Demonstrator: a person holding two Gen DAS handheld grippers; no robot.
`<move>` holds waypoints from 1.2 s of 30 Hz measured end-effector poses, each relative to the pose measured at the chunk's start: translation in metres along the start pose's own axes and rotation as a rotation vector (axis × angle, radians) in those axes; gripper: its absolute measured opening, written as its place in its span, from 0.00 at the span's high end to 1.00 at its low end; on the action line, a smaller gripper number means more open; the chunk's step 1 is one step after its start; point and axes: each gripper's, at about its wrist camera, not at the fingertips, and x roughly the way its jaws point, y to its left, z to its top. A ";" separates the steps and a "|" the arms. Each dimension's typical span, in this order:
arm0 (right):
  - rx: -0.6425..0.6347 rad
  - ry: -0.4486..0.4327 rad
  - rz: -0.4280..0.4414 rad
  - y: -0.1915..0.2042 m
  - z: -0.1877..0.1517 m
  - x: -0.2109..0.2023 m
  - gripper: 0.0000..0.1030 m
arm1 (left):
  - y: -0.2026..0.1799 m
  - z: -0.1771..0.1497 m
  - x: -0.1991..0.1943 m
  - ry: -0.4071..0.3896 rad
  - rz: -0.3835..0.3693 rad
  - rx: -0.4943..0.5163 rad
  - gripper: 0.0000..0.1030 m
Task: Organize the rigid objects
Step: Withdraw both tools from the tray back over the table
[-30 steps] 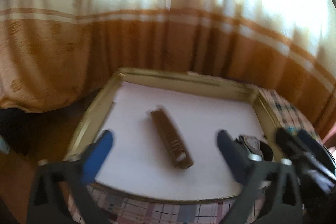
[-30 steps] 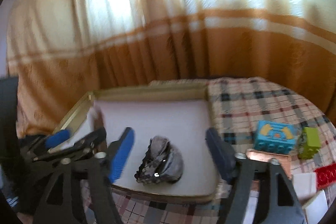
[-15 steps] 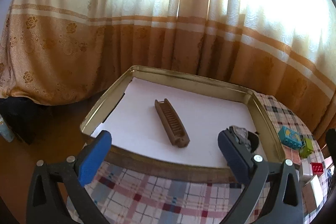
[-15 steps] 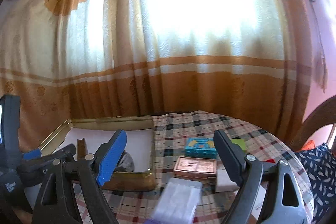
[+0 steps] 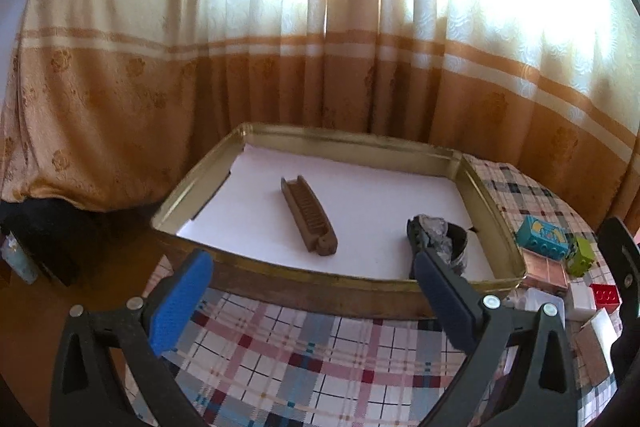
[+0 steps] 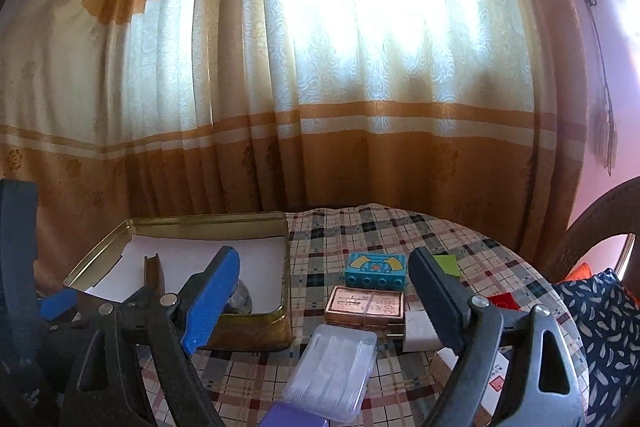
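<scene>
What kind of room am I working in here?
Probably a home living room: long curtains over a bright window, a round table with a plaid cloth, and a patterned cushion beside it.

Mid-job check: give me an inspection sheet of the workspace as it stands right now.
Surface: plaid tablecloth, round table.
Job's things: gold tin tray with white liner holds brown comb and grey crumpled object.
Clutter: teal block, copper tin, clear plastic case, green block, red block, all outside the tray.
Grippers: left hand-held gripper open, empty; right hand-held gripper open, empty.
Cables: nothing seen.
Surroundings: orange-banded curtain, backlit.
</scene>
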 end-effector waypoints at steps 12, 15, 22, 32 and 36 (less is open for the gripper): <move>-0.037 -0.039 0.012 0.003 -0.002 -0.015 0.14 | 0.002 -0.008 -0.004 0.029 -0.017 -0.016 0.01; -0.042 -0.042 0.006 0.000 -0.003 -0.018 0.14 | 0.001 -0.008 -0.007 0.014 -0.012 -0.011 0.01; -0.010 -0.044 -0.028 -0.021 -0.004 -0.026 0.14 | -0.006 -0.009 -0.013 -0.012 -0.002 0.024 0.01; 0.009 -0.041 -0.108 -0.051 -0.002 -0.030 0.14 | -0.016 -0.010 -0.020 -0.032 -0.005 0.069 0.01; 0.018 -0.014 -0.142 -0.066 -0.002 -0.027 0.15 | -0.021 -0.013 -0.022 -0.020 -0.023 0.080 0.01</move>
